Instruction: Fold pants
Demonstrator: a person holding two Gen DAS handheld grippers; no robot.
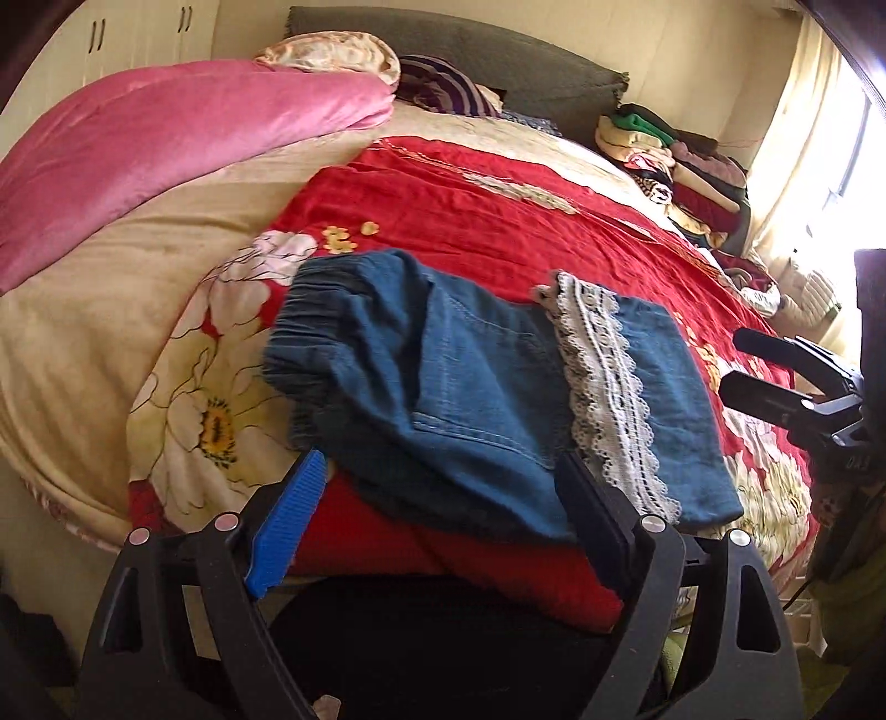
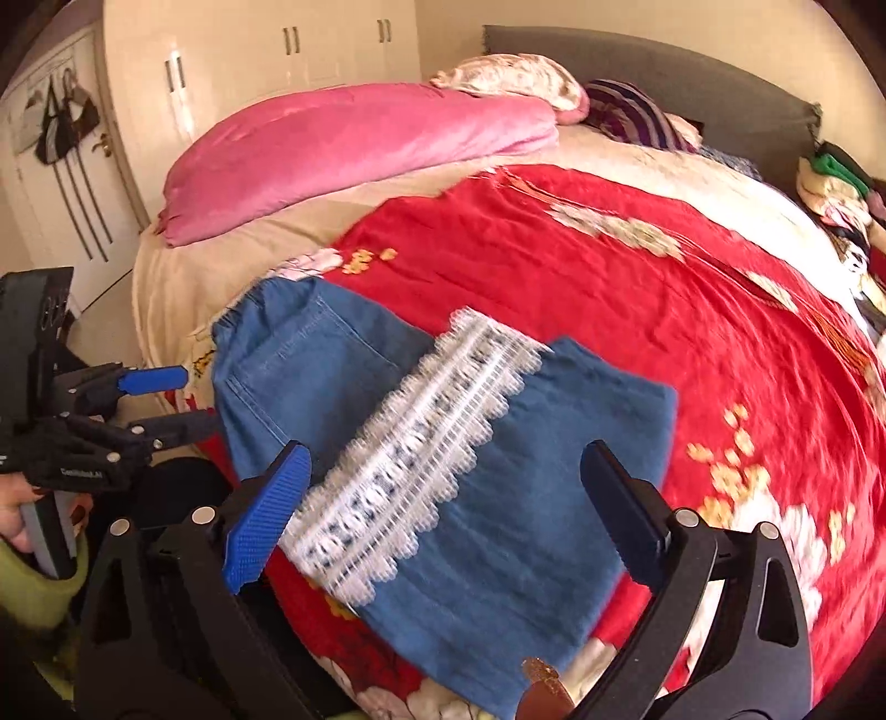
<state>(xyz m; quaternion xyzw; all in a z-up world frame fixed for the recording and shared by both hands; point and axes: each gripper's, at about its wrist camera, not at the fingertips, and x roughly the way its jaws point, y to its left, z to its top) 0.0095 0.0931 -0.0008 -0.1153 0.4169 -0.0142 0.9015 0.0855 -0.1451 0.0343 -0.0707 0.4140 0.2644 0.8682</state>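
Blue denim pants (image 1: pixel 465 376) lie folded in a compact bundle on the red flowered bedspread (image 1: pixel 498 221), near the bed's front edge. The elastic waistband is at the left and a white lace band (image 1: pixel 609 387) crosses the top layer. In the left wrist view my left gripper (image 1: pixel 443 465) stands open just short of the bundle's near edge, its pads apart from the cloth. My right gripper (image 1: pixel 739 363) hovers open off the bundle's right side. The right wrist view shows the pants (image 2: pixel 498 498) under the open right gripper (image 2: pixel 446 451). The left gripper (image 2: pixel 196 399) is open beside the waistband.
A pink quilt (image 1: pixel 166 144) and pillows (image 1: pixel 443 88) lie at the far left and back of the bed. Folded clothes (image 1: pixel 675 166) are piled at the far right by a curtained window. A white wardrobe (image 2: pixel 277 50) stands behind. A hand in a green sleeve (image 2: pixel 33 576) holds the left gripper.
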